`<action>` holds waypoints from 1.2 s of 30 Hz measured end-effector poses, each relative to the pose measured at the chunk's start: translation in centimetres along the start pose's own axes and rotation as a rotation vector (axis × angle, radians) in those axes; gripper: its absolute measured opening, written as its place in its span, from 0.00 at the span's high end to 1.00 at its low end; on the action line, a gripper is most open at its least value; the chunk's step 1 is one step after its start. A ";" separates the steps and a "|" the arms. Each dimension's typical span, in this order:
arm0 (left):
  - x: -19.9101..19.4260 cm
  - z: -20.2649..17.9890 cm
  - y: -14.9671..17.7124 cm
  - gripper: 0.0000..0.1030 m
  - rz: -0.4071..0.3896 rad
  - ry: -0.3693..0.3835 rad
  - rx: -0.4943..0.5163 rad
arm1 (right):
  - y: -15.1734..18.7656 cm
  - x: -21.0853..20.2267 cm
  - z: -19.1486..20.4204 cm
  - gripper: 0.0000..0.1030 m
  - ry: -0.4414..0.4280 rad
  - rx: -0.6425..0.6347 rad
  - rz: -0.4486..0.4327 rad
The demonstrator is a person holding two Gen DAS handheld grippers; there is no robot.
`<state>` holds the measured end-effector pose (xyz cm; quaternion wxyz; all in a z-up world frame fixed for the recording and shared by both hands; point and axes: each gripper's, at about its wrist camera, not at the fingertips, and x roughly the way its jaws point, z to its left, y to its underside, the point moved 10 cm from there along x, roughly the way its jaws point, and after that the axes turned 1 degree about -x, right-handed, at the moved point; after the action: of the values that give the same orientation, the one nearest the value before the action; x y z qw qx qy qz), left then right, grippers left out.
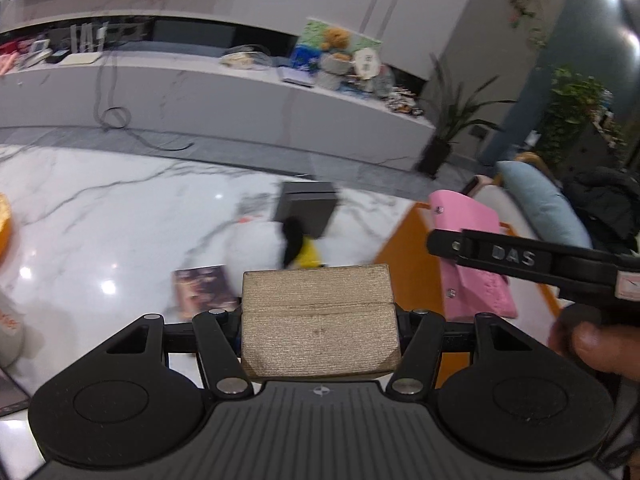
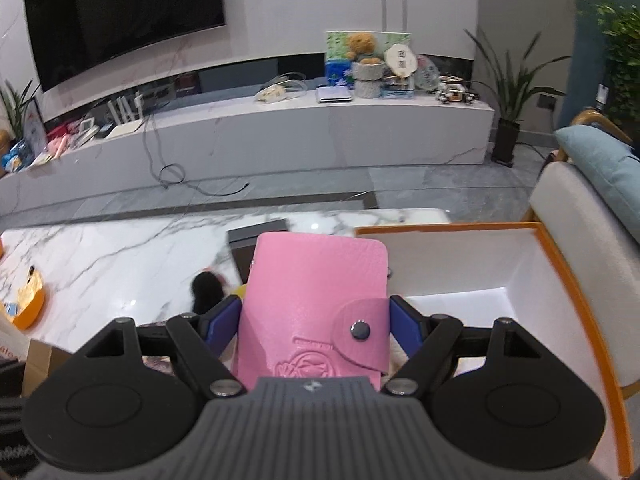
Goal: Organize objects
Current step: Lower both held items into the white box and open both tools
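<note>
The left gripper (image 1: pixel 318 330) pinches a wooden block (image 1: pixel 318 320) above the near edge of the marble table (image 1: pixel 100 208), and the right gripper (image 2: pixel 314 324) pinches a pink card wallet (image 2: pixel 316 300) just left of the orange-rimmed box (image 2: pixel 560 264). The part of the box in view looks bare, so the sorting seems barely begun. A dark box (image 1: pixel 306 208), a booklet (image 1: pixel 202 290) and a black-and-yellow item (image 1: pixel 300 246) lie on the table, likely left to sort.

Your right gripper (image 2: pixel 314 326) clamps a pink snap-button card wallet (image 2: pixel 316 304) between its blue pads (image 2: pixel 404 322), held above the marble table (image 2: pixel 120 248), beside the orange-rimmed white box (image 2: pixel 560 264).
</note>
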<state>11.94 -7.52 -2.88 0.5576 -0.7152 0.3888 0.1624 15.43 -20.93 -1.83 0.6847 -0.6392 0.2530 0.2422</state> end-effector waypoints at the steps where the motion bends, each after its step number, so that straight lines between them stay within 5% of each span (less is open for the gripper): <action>1: 0.1 -0.7 0.1 0.33 -0.002 0.012 0.006 | -0.1 -0.2 -0.7 0.23 0.008 0.009 -0.002; 15: 2.2 -9.4 0.6 0.33 -0.013 0.159 0.061 | 0.7 -2.2 -9.9 0.23 0.113 0.103 0.006; 36: 7.0 -17.3 5.3 0.33 0.077 0.206 0.194 | 3.5 -0.7 -17.0 0.23 0.133 0.097 0.099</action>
<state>9.03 -26.57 -5.47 0.5746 -0.6554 0.4850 0.0711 11.95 -37.64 -4.91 0.6838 -0.6066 0.3407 0.2200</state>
